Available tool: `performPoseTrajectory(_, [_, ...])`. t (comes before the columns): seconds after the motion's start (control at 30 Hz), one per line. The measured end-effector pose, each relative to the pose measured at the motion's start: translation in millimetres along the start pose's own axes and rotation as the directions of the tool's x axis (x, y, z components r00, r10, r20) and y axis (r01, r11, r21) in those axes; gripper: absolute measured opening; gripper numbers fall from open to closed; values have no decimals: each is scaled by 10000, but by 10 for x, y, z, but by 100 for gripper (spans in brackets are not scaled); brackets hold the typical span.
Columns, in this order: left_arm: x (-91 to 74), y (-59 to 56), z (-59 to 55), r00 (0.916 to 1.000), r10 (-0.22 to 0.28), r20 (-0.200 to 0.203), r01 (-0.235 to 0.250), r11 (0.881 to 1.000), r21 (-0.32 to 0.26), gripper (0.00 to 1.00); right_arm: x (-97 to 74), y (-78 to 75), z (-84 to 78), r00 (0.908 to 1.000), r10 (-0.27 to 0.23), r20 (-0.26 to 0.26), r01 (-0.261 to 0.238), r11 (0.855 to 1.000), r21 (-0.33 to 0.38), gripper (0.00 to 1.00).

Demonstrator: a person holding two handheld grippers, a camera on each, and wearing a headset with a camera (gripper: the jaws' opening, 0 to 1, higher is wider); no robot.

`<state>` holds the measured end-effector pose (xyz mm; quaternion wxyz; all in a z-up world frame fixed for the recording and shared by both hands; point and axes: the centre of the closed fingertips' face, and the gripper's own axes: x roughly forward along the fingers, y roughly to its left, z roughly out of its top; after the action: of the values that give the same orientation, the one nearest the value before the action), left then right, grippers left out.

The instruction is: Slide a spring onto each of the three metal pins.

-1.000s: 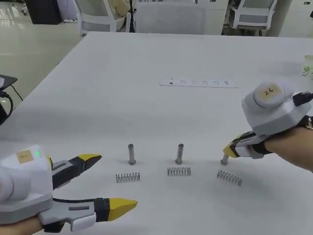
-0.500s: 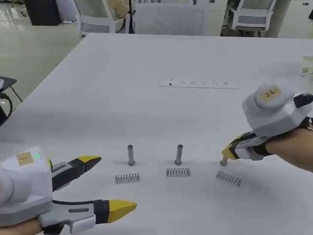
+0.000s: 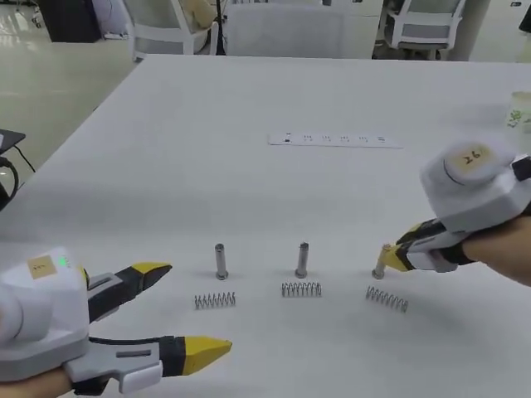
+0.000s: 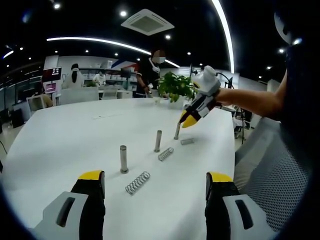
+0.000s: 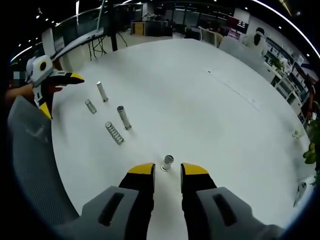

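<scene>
My right claw [image 5: 168, 170] is released, jaws slightly apart, tips at the right pin [image 3: 379, 270] (not gripping it). My left claw [image 4: 155, 177] gapes wide near the left pin [image 3: 221, 261]. All pins, the middle pin [image 3: 303, 259] too, stand on the surface [image 3: 249, 166], a spring [image 3: 301, 289] lying before each.

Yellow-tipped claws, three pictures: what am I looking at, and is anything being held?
There is no robot here. A person holds a two-jaw gripper in each hand. The head view comes from a camera in the person's headset. The two round pictures come from cameras riding on the grippers, each looking along its own jaws.

On the white table stand three metal pins: left pin, middle pin, right pin. A spring lies beside each.

The left gripper hovers wide open, holding nothing. The right gripper has its tips at the right pin, jaws slightly apart, apparently not clamped on it.
</scene>
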<state>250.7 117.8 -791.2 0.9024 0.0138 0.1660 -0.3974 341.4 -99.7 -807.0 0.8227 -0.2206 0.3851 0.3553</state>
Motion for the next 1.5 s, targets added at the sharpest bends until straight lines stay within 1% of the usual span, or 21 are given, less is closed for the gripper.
performPoseTrajectory(0.2, [9,-4,7,10000,2,5,-2,10000,-2,80,-19,55,-82,9998,179,-115,-180,9997,-160,19])
performPoseTrajectory(0.4, [10,-4,6,10000,-5,-16,5,10000,-1,80,-8,156,-216,9981,532,-322,-542,9980,-313,19])
performPoseTrajectory(0.57, [10,-6,5,10000,-1,-37,1,10000,7,79,7,196,-297,9959,749,-498,-768,9964,-361,19])
performPoseTrajectory(0.7, [22,-13,9,10000,-21,-35,21,10000,9,79,27,245,-289,9944,927,-514,-953,9941,-511,18])
performPoseTrajectory(0.77, [29,-20,10,10000,-30,-34,30,10000,7,79,56,294,-288,9921,1080,-637,-1120,9917,-625,17])
performPoseTrajectory(0.93, [25,-25,4,10000,-26,-18,26,10000,-16,79,139,376,-254,9884,1265,-843,-1347,9857,-1011,17])
performPoseTrajectory(1.23, [-28,14,-37,9999,138,-26,-139,9998,-135,79,307,407,-246,9803,1411,-1385,-1618,9750,-1526,15])
performPoseTrajectory(1.47, [-43,21,-56,9997,229,-3,-229,9995,-231,79,379,423,-266,9713,1432,-1900,-1796,9651,-1905,13])
performPoseTrajectory(1.5, [-43,22,-59,9997,236,-4,-236,9994,-241,79,379,425,-265,9712,1426,-1909,-1796,9646,-1932,13])
